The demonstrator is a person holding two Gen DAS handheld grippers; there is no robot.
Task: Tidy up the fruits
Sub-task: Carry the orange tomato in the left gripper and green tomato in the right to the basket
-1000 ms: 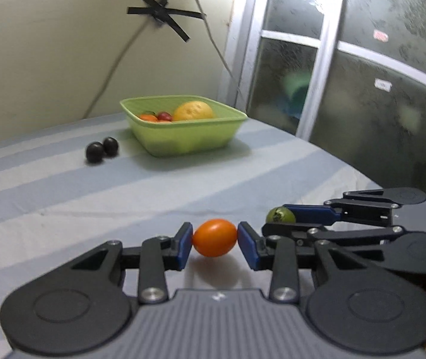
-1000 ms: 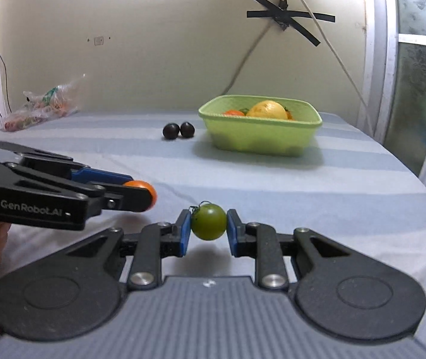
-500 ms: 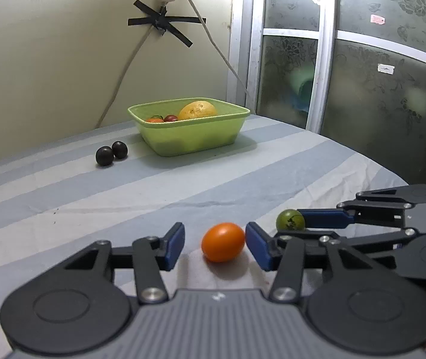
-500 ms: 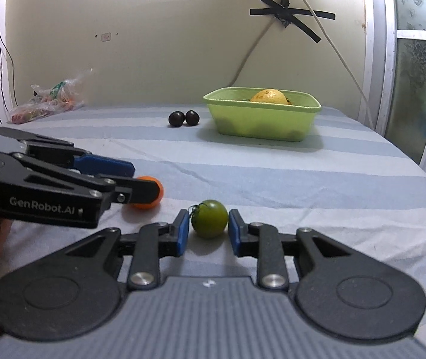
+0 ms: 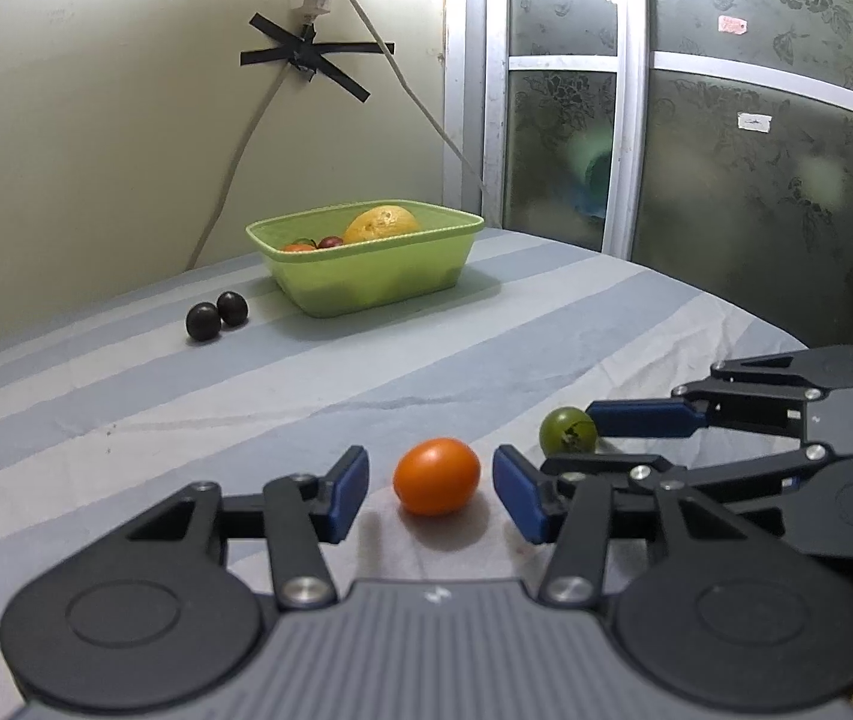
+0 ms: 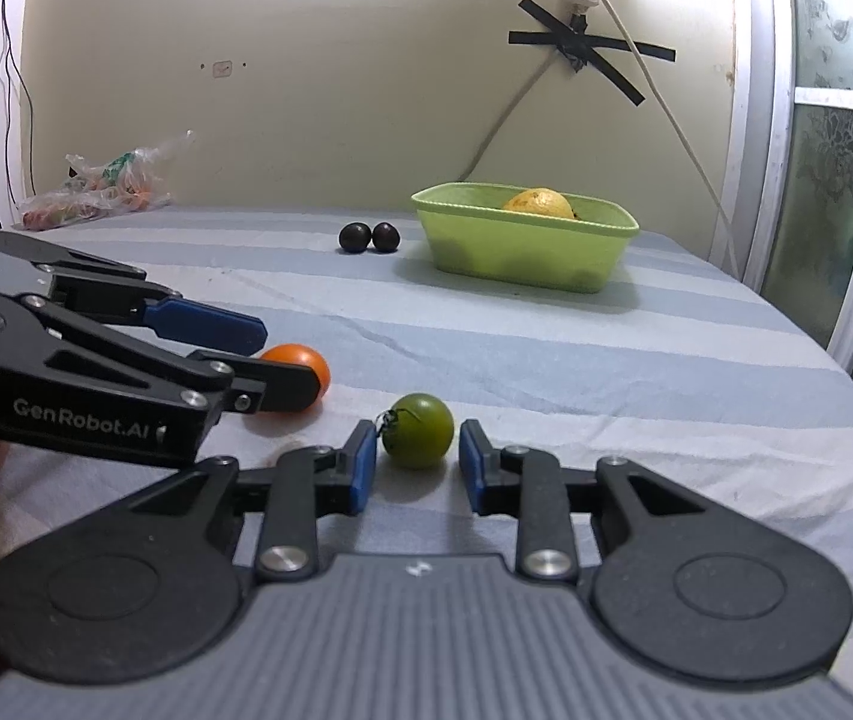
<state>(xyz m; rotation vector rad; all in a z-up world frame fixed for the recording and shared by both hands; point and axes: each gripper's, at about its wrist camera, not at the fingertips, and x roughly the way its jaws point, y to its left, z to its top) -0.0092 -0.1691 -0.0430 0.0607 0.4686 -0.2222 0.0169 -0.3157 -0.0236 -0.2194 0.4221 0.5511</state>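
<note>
Orange tomato [image 5: 436, 476] and green tomato [image 6: 418, 430] set down at desk's [image 6: 546, 348] near edge, between just-opening left gripper [image 5: 429, 492] and right gripper [image 6: 416, 465] jaws, unheld, likely grouped apart from green basket [image 6: 522, 252].

Both cameras sit low over the striped table [image 5: 546, 324], looking forward along their fingers; each faces the far green basket [image 5: 366, 276] and catches the other's gripper.

Cream wall [image 6: 336, 120] with black tape cross [image 6: 591, 57], frosted patterned glass panels [image 5: 756, 210], blue-striped cloth-covered table [image 5: 366, 372]
</note>
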